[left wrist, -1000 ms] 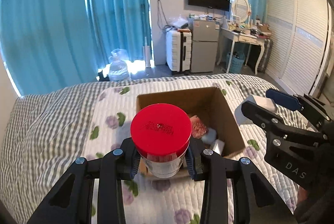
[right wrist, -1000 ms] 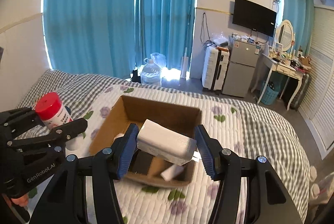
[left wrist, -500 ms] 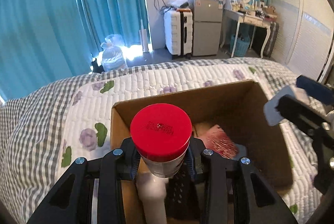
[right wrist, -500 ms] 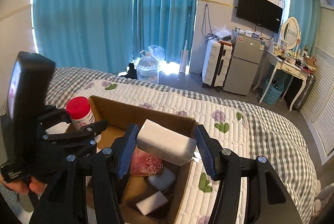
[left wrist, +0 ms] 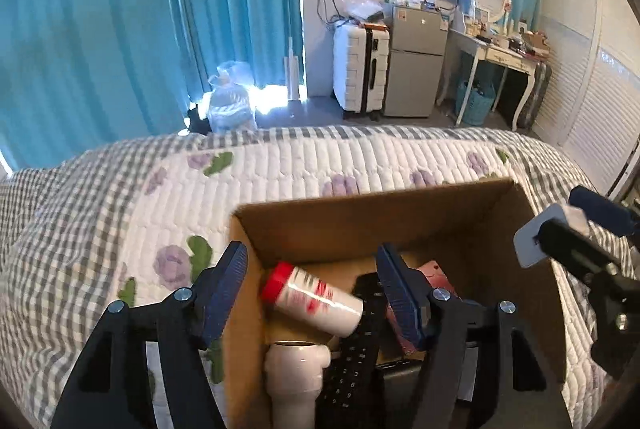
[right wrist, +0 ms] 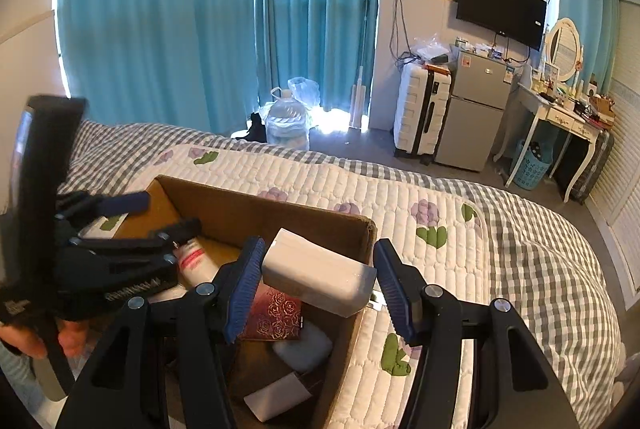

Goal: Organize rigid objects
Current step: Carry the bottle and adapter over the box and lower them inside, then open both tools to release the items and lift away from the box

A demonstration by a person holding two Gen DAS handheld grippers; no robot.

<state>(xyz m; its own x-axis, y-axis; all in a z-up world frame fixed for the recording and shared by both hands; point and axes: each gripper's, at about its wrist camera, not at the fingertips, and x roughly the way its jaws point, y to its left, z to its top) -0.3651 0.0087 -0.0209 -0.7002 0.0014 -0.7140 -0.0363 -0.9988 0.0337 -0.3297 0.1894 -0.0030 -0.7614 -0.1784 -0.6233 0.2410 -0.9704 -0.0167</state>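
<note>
Two hands, one box: both grippers hang over the cardboard box [left wrist: 400, 217] on the bed [left wrist: 120, 213]; we judge the coming move to be the right hand's drop.
Left gripper [left wrist: 312, 289]: its fingers have just been opening and stand wide; nothing is pressed between them; the red-capped bottle [left wrist: 312, 299] lies loose below, inside the box.
Bottle's lie: on its side near the box's left wall; long axis slanted, red cap toward the far left corner, base toward the near right, resting against a black keypad remote [left wrist: 360, 353]; a white pipe fitting [left wrist: 294, 369] sits just nearer us.
Right gripper [right wrist: 316, 281]: its fingers hold a white rectangular block [right wrist: 320, 273] by its two ends, at a middling spread.
Block's axis: long axis runs across from finger to finger, roughly level, the right end a little lower.
Block against the box: it hangs above the box's right side, its right end over the right rim; the open floor lies below and to the left of it, past a dark red rose-patterned packet [right wrist: 276, 313] and a pale pouch [right wrist: 304, 345].
Nearer hand: the right is the only one loaded; we think a small shift toward the box's middle would keep the block off the rim.
Unclear: how deep the block sits over the rim we cannot tell.
</note>
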